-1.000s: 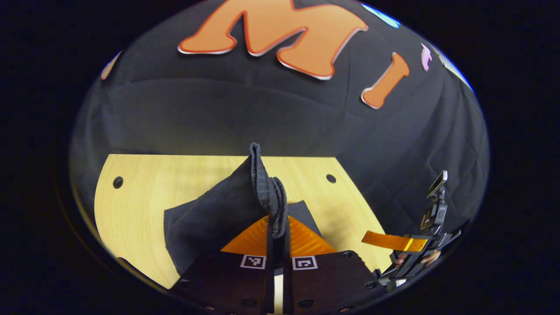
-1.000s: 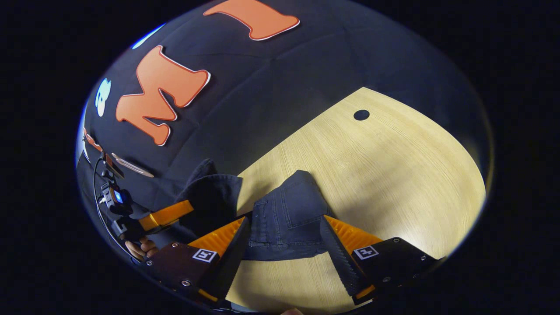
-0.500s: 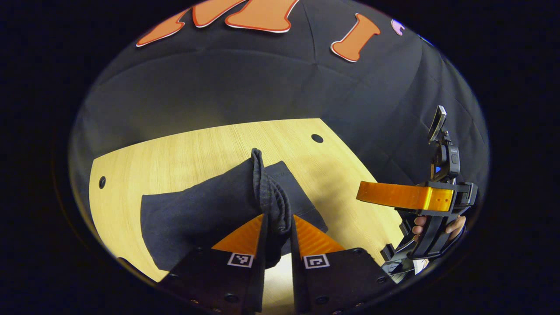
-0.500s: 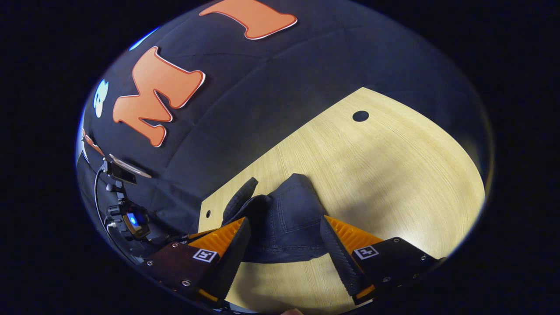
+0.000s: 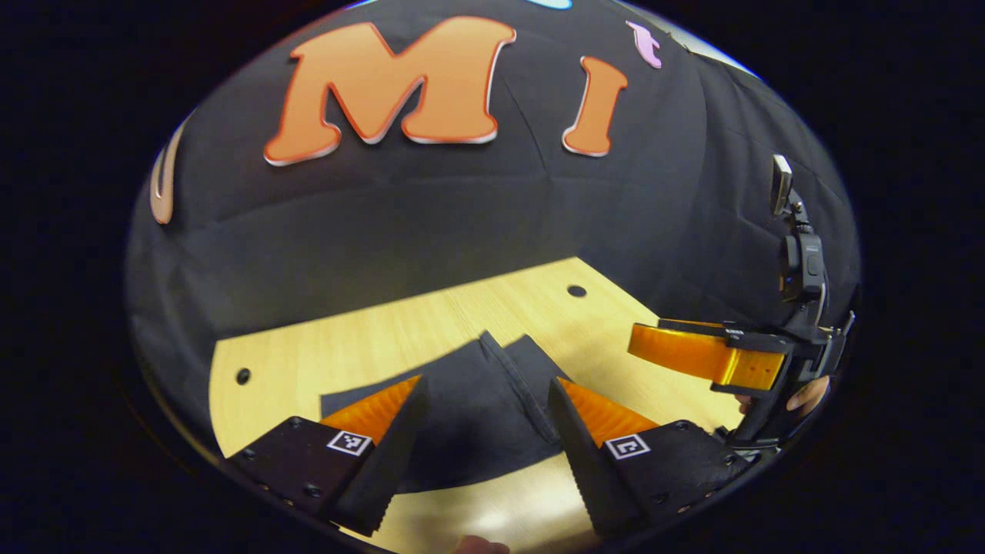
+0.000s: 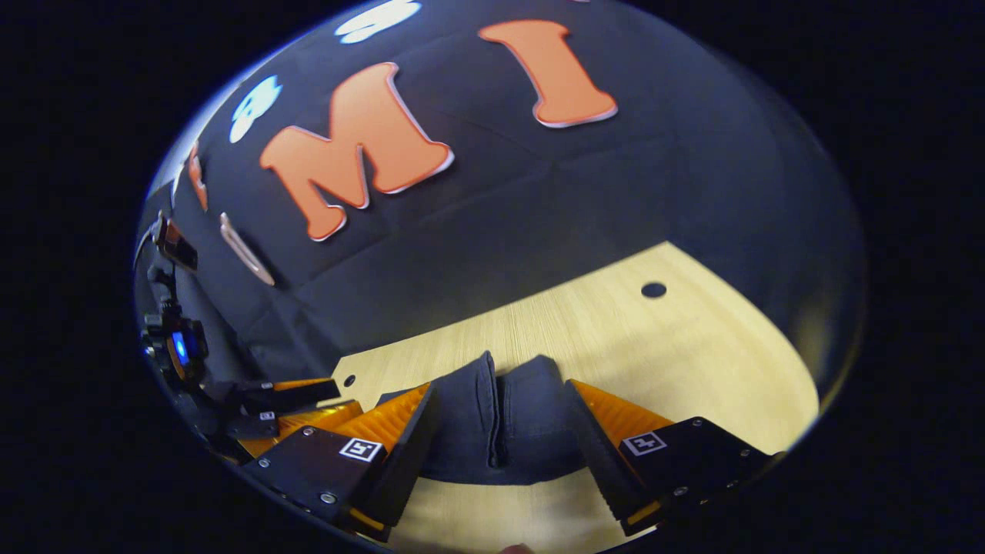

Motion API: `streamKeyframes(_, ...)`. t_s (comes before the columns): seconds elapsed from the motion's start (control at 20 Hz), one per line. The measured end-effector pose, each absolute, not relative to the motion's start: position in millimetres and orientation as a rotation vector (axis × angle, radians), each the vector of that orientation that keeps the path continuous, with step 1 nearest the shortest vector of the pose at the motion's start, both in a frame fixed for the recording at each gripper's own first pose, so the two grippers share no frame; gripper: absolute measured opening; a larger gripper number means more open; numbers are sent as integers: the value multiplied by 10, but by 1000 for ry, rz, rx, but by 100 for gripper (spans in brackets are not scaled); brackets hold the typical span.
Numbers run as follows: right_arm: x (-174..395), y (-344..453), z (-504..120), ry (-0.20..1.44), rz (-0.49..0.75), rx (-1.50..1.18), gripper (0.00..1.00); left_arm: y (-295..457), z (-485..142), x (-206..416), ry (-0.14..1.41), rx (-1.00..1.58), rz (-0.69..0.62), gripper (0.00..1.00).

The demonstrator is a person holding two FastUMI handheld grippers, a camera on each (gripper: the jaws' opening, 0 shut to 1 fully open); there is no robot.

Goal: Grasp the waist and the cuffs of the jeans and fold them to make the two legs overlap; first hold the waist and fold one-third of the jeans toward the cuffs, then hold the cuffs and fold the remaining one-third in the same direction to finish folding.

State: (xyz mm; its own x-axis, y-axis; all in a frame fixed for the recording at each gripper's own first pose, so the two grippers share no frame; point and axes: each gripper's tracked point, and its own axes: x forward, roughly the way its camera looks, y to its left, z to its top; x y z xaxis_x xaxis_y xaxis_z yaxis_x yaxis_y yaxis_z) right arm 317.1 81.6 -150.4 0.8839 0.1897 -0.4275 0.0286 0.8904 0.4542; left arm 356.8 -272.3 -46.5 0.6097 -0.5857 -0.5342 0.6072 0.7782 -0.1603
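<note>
The jeans (image 5: 469,415) lie folded in a dark, compact stack on the table (image 5: 369,338), near its front edge, and both the left gripper (image 5: 481,450) and the right gripper (image 6: 500,454) hang just above them with their jaws spread wide and nothing pinched. To my eye the last fold is down, so the job now is to lift both straight up and away without a finger snagging the top layer. If an edge sits crooked, a light press along the seam (image 6: 492,419) would square it up, better than grabbing again.
</note>
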Motion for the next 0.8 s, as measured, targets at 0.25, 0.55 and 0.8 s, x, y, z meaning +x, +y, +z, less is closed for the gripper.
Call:
streamKeyframes(0.25, 3023, 1048, -865, 274, 136, 278, 98, -2254, 7, 3628, 384, -32, -518, 95)
streamKeyframes(0.55, 2737, 1150, -312, 83, 93, 98, 97, -1936, 382, 3401, 164, -81, -420, 95)
streamKeyframes(0.8, 2329, 1231, 154, -27, -18, -10, 98, -1662, 560, 3275, 80, -122, -415, 94)
